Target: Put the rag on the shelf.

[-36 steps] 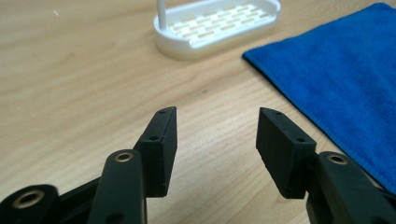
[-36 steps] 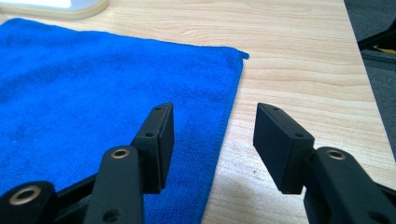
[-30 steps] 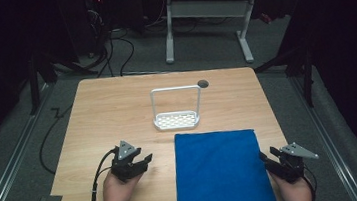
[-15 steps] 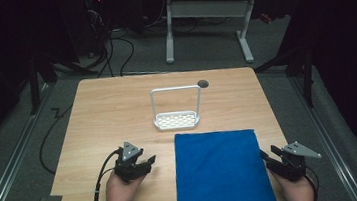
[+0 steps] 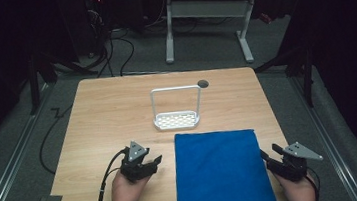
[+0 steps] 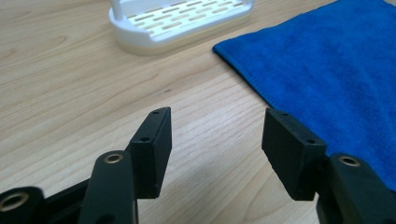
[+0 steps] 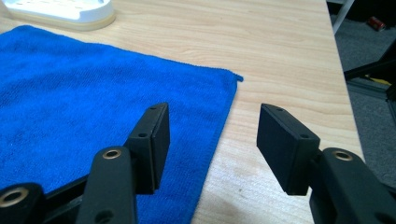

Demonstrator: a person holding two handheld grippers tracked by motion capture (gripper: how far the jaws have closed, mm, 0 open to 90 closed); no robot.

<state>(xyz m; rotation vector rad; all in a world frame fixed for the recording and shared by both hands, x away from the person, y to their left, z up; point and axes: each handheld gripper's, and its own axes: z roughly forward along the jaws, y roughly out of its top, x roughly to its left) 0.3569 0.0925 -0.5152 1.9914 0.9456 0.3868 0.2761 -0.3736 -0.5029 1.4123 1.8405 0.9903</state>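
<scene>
At lower left of the high view, the left gripper (image 5: 148, 165) stands with jaws spread and empty on bare wood beside the blue towel (image 5: 219, 174). The towel fills lower centre, just below the white rack (image 5: 177, 119). At lower right, the right gripper (image 5: 272, 156), its jaws just widened (nothing between), straddles the towel's edge. A shallow pinch might slip off the thin hem.

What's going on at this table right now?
A person sits at a wooden table with a two-jaw gripper in each hand. A blue towel lies flat between them, just in front of a small white rack. The left gripper rests on the wood left of the towel, and the right gripper sits at its right edge. Both have just been opening their jaws, with nothing between them. Neither has taken hold of the towel.
</scene>
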